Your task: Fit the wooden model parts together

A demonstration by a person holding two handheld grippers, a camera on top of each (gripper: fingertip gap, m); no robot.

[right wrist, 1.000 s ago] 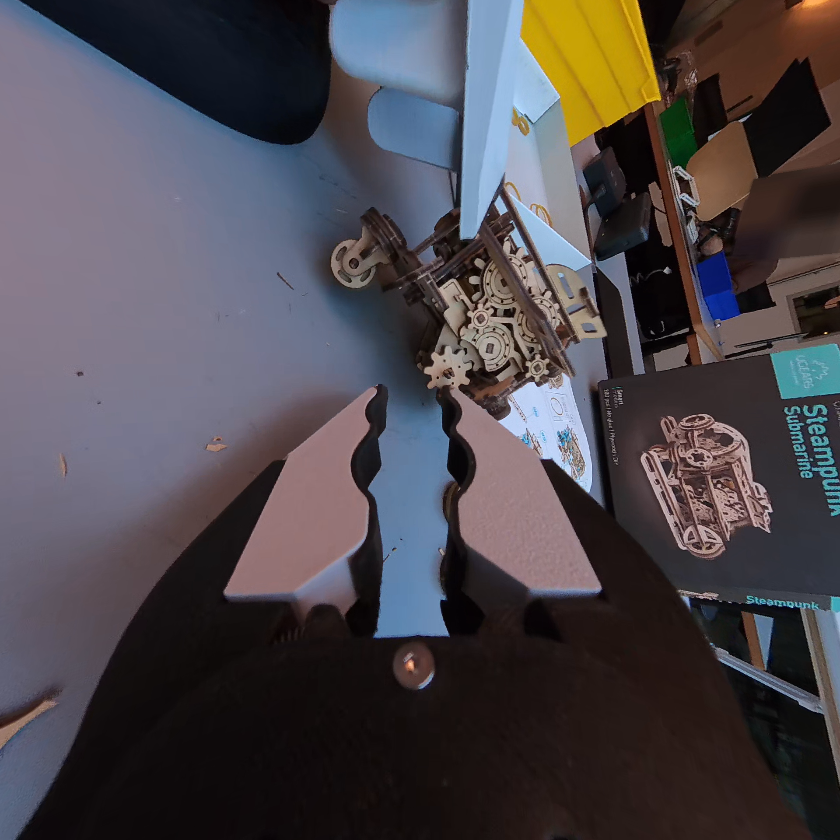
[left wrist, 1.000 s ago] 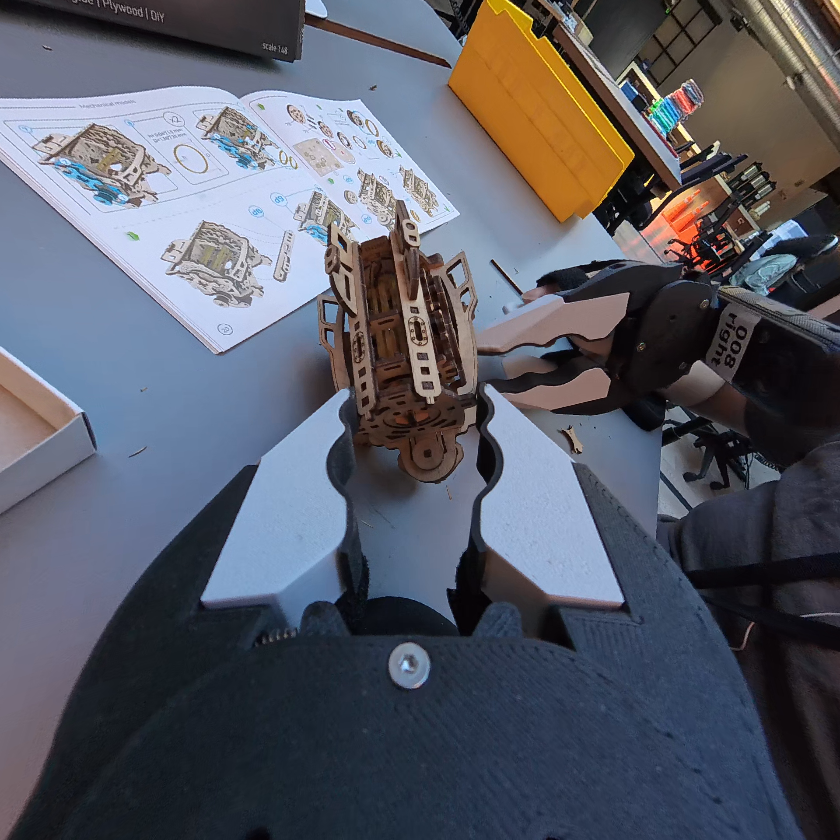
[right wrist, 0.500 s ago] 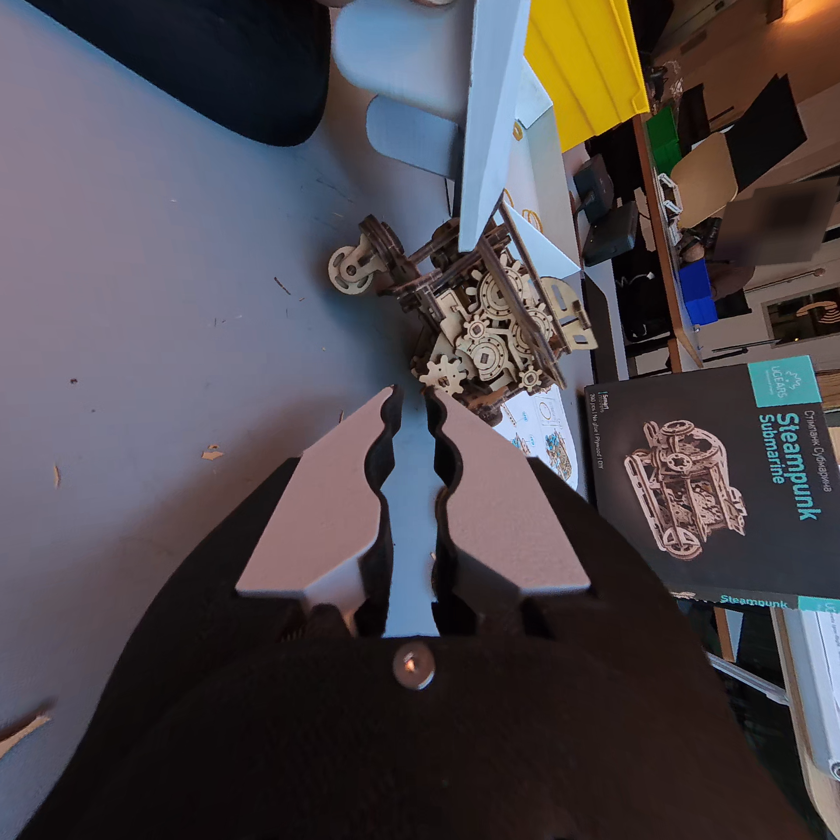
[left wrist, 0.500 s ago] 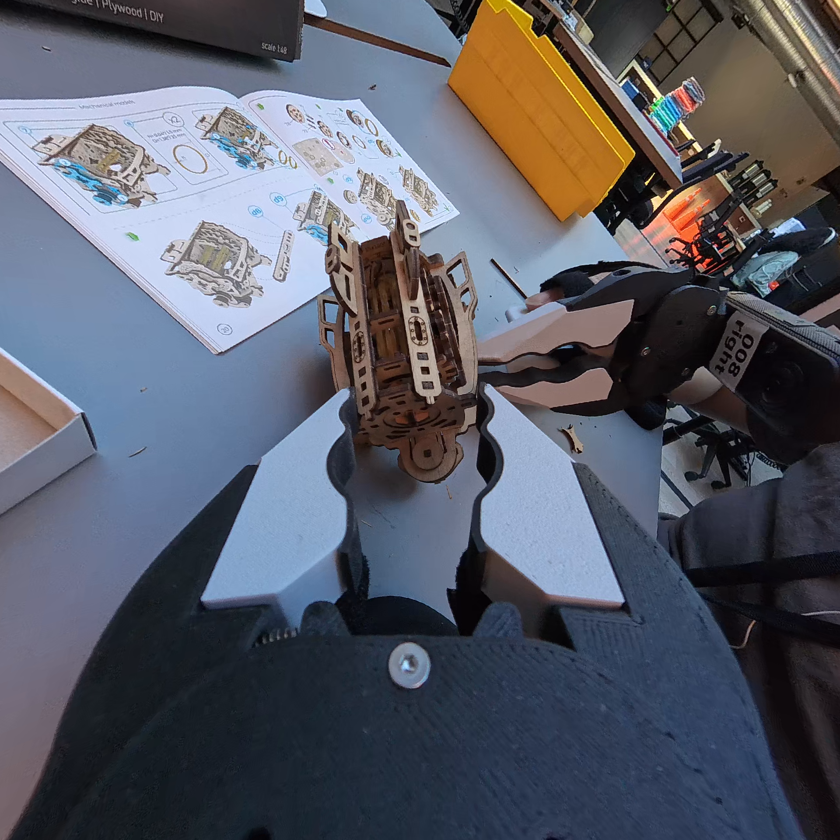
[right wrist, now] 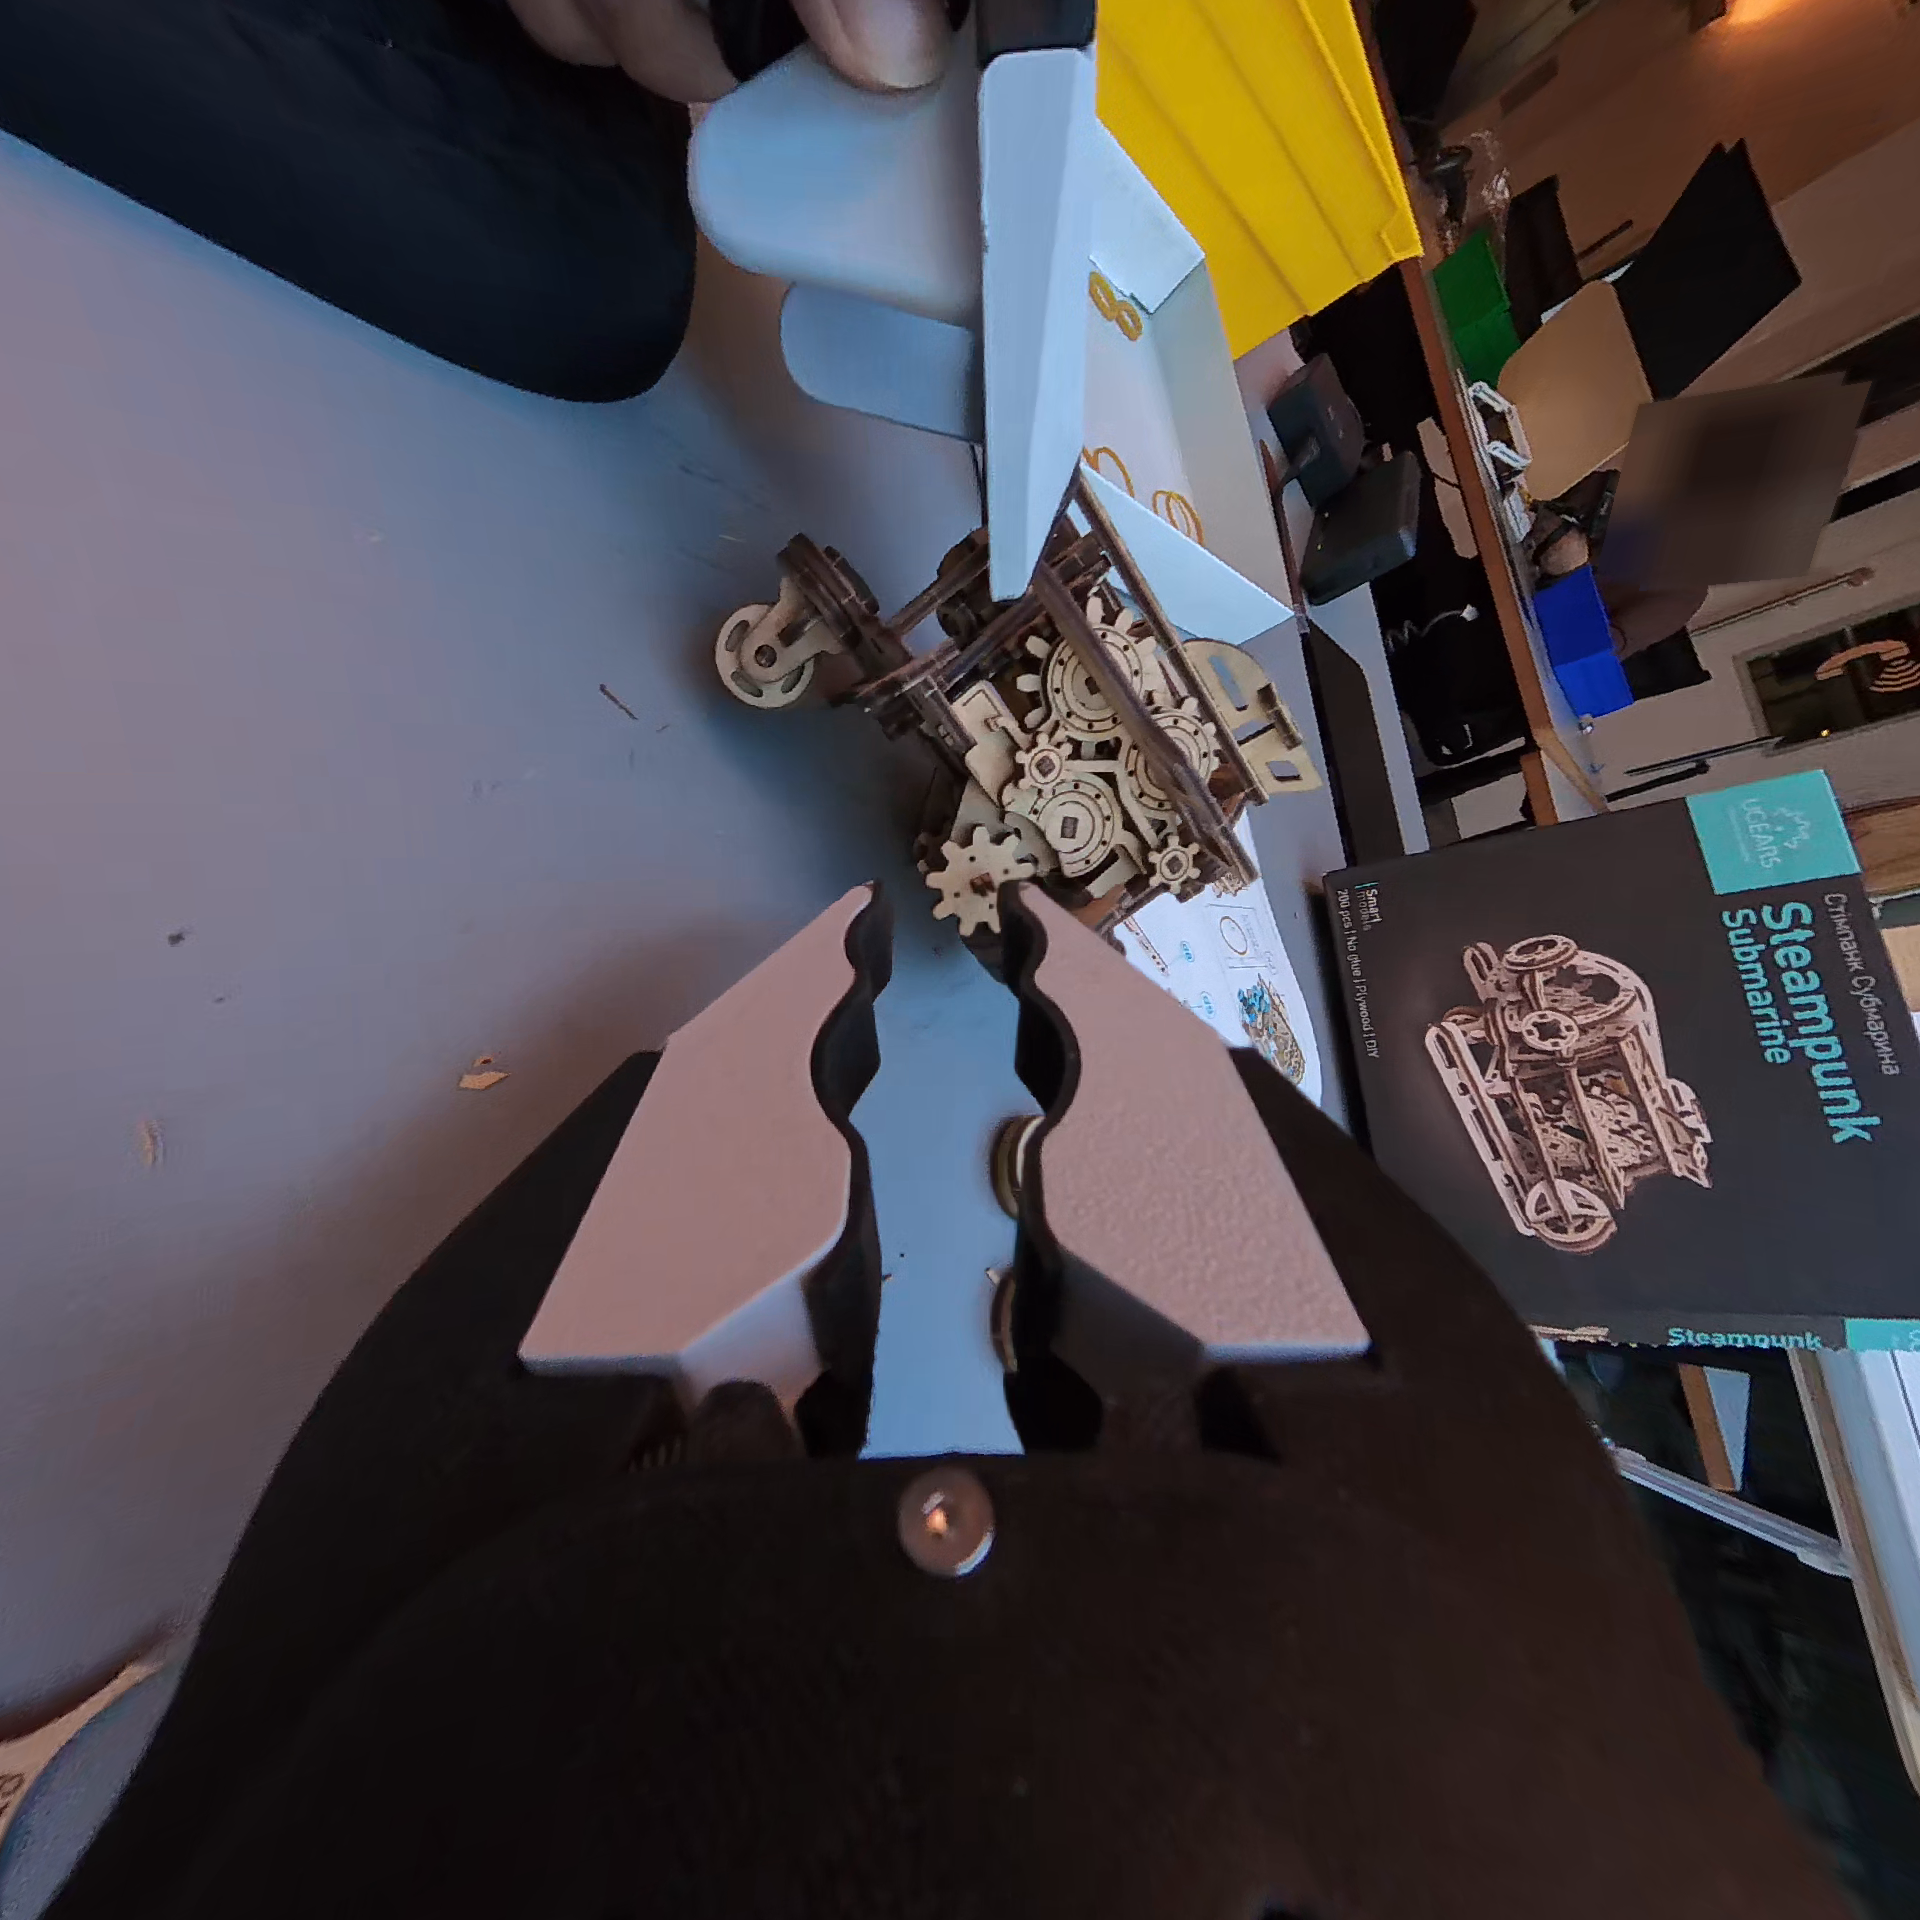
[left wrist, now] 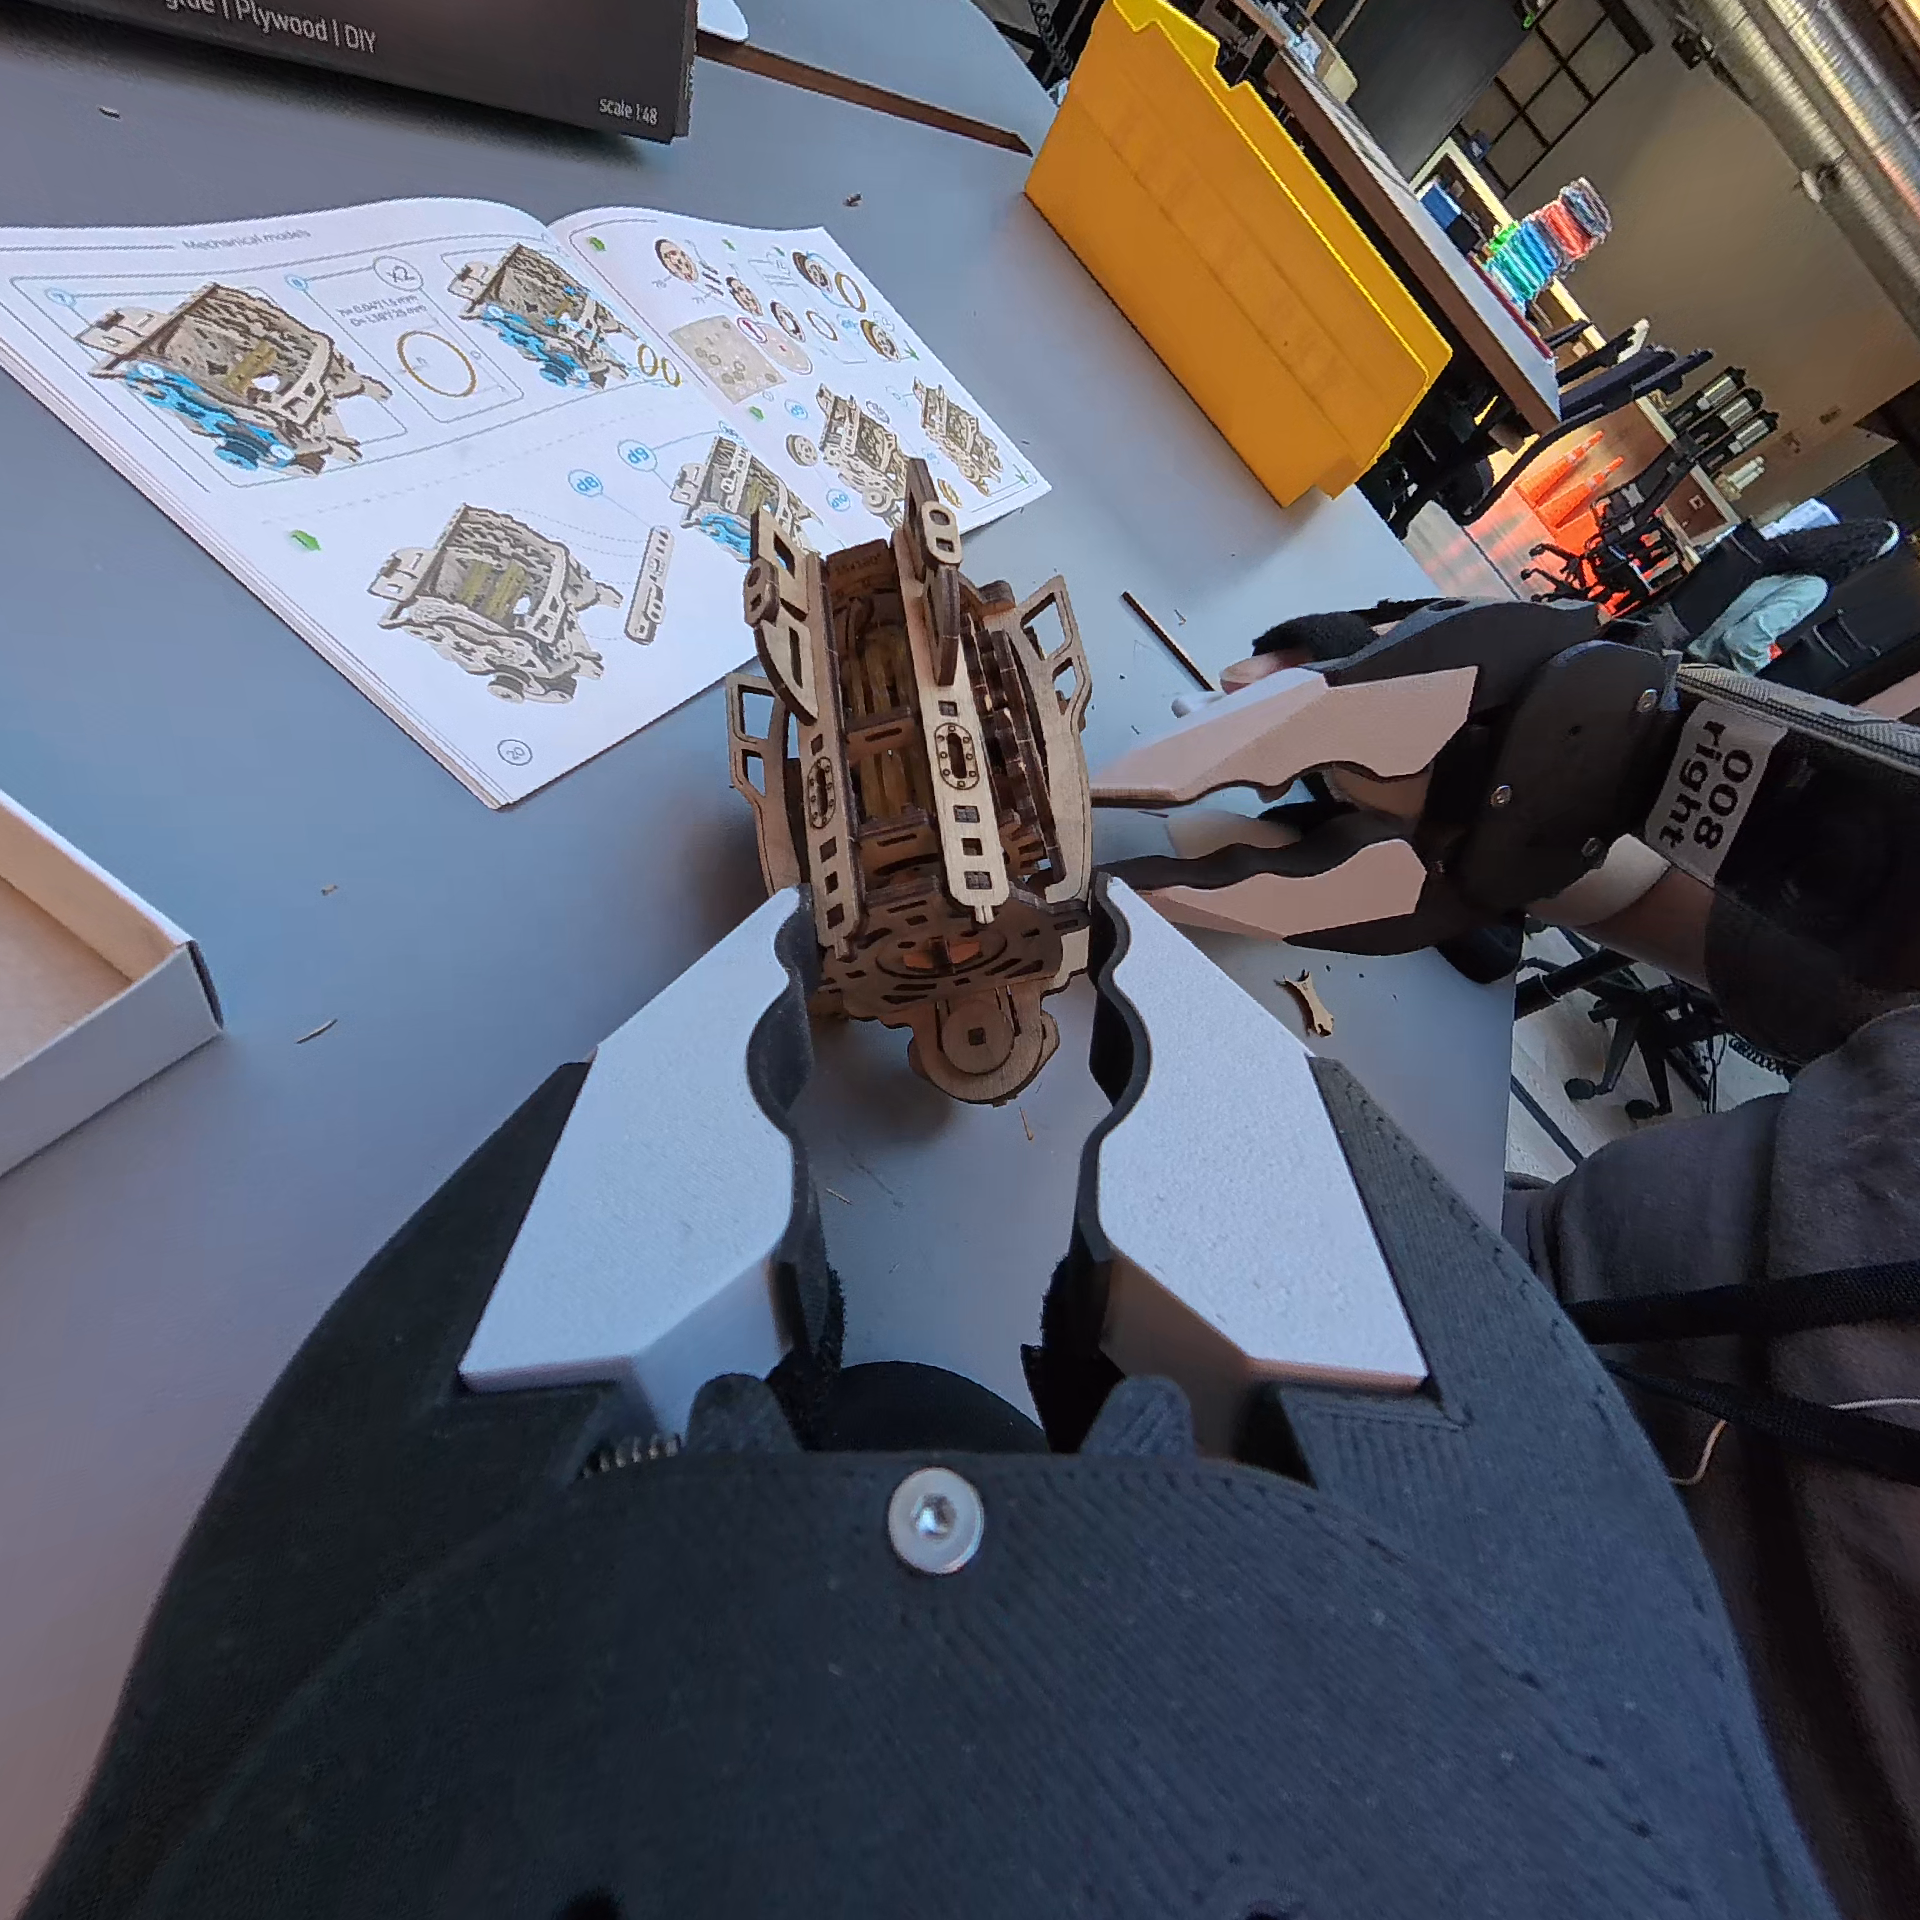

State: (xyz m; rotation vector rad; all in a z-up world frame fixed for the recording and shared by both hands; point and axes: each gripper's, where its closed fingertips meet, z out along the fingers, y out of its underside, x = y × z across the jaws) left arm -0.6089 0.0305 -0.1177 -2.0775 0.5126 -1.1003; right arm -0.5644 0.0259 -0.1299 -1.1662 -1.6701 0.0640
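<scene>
The partly built wooden model (left wrist: 914, 769) stands on the grey table (left wrist: 364, 935). My left gripper (left wrist: 945, 914) is shut on its lower end and holds it upright. My right gripper (left wrist: 1110, 840) comes in from the right, with its tips at the model's side. In the right wrist view the model (right wrist: 1081, 727) shows its gear side and a wheel (right wrist: 764, 657). The right gripper (right wrist: 940, 899) is slightly open. Its right tip touches a small gear (right wrist: 971, 881), and nothing is held. One left gripper finger (right wrist: 1023, 395) clamps the model from above.
An open instruction booklet (left wrist: 499, 416) lies behind the model. A dark kit box (right wrist: 1621, 1060) and a yellow bin (left wrist: 1226, 281) stand farther back. A white box (left wrist: 94, 997) is at the left. Wood scraps (left wrist: 1311, 1003) and small discs (right wrist: 1006, 1153) lie near the right gripper. The gap from one gripper's tips to the other's is roughly 6 cm.
My right gripper has moved in toward the model's gear side, its jaws narrowing and then widening a little. My left gripper and the model have stayed put.
</scene>
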